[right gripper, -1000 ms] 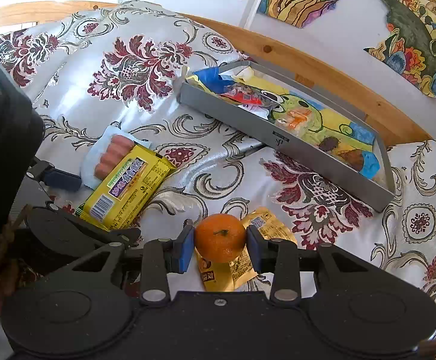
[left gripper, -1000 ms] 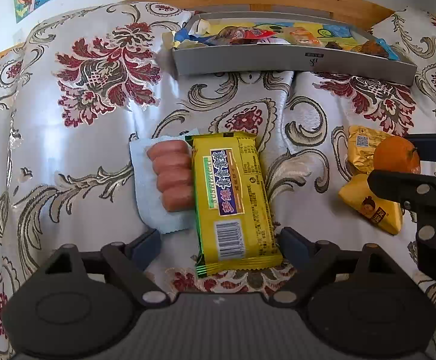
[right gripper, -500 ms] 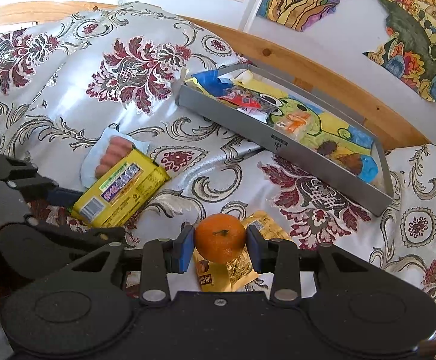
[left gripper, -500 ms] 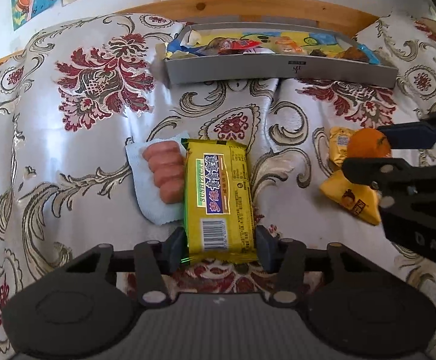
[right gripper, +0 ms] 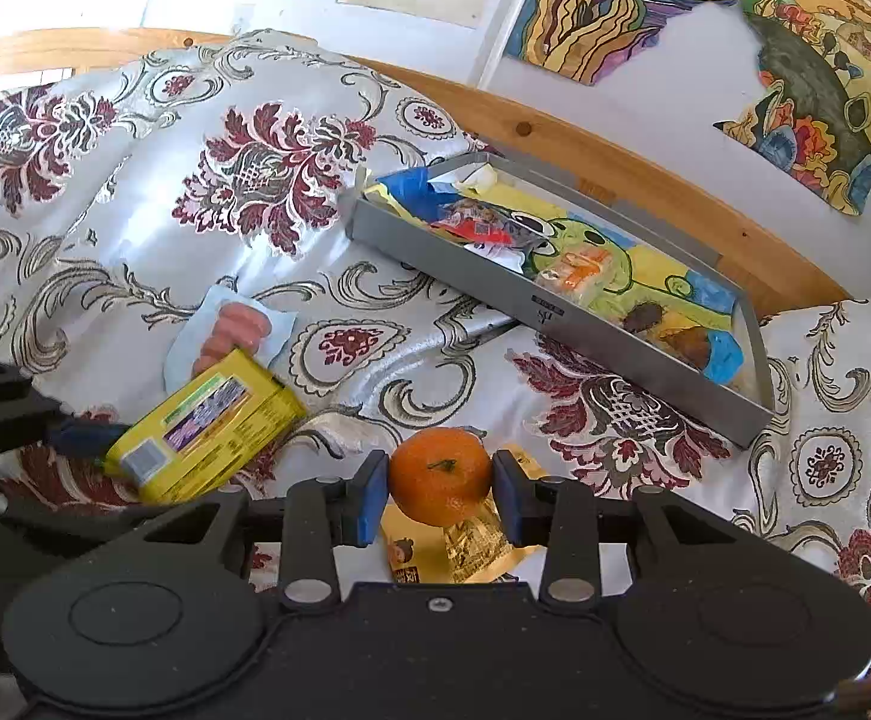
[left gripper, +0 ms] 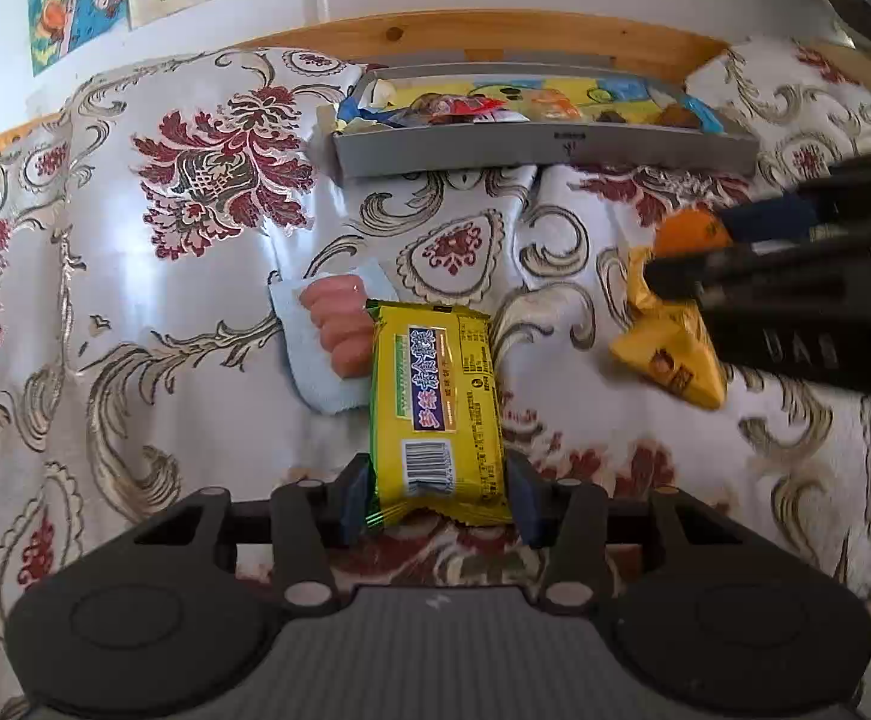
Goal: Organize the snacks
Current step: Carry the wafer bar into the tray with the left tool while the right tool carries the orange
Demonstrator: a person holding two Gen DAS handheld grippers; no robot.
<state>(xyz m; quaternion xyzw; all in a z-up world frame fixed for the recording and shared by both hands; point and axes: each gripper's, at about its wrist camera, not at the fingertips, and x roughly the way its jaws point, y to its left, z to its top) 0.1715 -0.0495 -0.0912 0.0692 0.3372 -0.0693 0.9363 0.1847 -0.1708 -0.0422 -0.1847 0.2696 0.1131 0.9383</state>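
With its two blue pads pressed against the near end of a yellow packet (left gripper: 438, 408), the left gripper (left gripper: 438, 495) has that snack clamped, the far end lying over a pack of pink sausages (left gripper: 335, 324) on the flowered cloth (left gripper: 135, 312). The right gripper (right gripper: 440, 495) is closed around an orange (right gripper: 440, 474), held just above a yellow wrapper (right gripper: 465, 546) on the cloth. Farther back, against the wooden rail (right gripper: 615, 174), sits a grey tray (right gripper: 555, 324) already holding several wrapped snacks. Bright drawings (right gripper: 603, 6) hang on the wall behind.
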